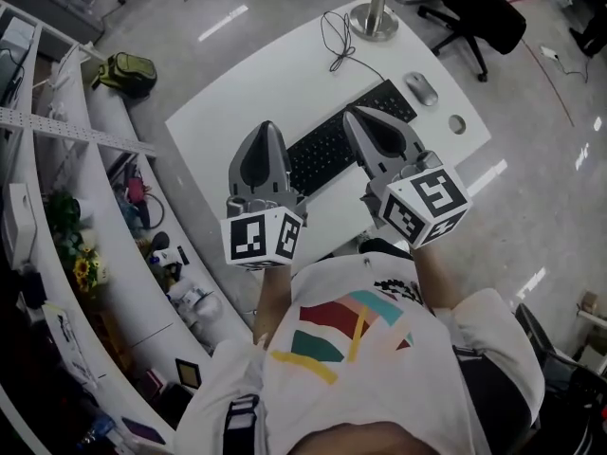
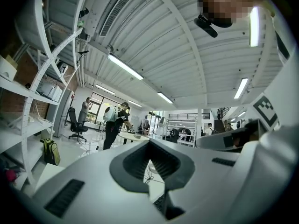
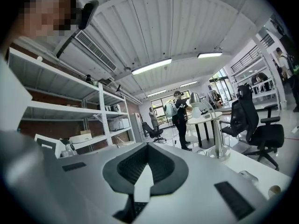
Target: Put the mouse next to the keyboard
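A black keyboard [image 1: 346, 140] lies across the middle of the white desk [image 1: 247, 102]. The grey mouse [image 1: 421, 88] sits apart from it, off its far right end; in the right gripper view the mouse [image 3: 247, 175] shows low at the right. Both grippers hover above the keyboard's near edge, pointing away from me. My left gripper [image 1: 267, 126] is shut with nothing in it, tips meeting [image 2: 150, 143]. My right gripper [image 1: 353, 112] is also shut and empty [image 3: 147, 144]. Through each gripper's gap a bit of keyboard [image 2: 161, 202] shows below.
A lamp base [image 1: 375, 17] and a black cable [image 1: 337, 41] are at the desk's far end, with a round cable hole [image 1: 457, 123] near the right edge. A black office chair [image 1: 484, 12] stands beyond. White shelving [image 1: 57, 159] and a green backpack [image 1: 128, 72] are on the left.
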Action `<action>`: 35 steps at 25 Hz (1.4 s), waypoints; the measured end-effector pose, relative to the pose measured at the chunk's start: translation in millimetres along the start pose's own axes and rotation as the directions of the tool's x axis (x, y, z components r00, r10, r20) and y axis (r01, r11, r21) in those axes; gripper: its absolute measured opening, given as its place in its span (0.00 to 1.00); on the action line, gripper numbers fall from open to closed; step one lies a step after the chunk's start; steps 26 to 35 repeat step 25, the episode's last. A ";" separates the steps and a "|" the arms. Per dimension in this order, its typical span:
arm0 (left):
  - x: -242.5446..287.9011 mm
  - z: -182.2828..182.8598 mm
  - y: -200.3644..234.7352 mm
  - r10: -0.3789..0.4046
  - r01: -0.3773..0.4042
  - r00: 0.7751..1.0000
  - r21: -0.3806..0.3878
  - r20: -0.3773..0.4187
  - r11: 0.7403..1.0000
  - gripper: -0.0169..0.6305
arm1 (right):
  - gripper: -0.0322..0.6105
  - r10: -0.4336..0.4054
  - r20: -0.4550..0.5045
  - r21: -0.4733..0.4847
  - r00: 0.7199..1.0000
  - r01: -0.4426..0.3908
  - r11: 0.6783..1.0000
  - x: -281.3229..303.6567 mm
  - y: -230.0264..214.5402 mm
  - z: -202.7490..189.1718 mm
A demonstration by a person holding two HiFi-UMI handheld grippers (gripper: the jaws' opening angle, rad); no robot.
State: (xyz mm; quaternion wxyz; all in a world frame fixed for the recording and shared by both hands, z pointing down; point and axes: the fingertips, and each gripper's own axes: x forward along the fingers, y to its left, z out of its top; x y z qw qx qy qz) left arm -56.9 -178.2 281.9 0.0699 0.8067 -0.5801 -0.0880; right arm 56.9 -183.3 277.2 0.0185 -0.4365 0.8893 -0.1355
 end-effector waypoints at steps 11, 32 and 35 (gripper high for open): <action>-6.7 9.6 -7.1 -0.019 0.019 1.000 0.037 0.009 0.999 0.09 | 0.07 0.028 -0.026 -0.046 0.999 -0.029 0.999 -2.0 27.5 -9.9; -5.8 7.4 -16.6 -0.038 0.038 0.999 0.005 0.007 0.999 0.09 | 0.07 0.021 -0.025 -0.072 0.999 -0.023 0.997 -12.2 24.1 -10.3; -5.8 7.4 -16.6 -0.038 0.038 0.999 0.005 0.007 0.999 0.09 | 0.07 0.021 -0.025 -0.072 0.999 -0.023 0.997 -12.2 24.1 -10.3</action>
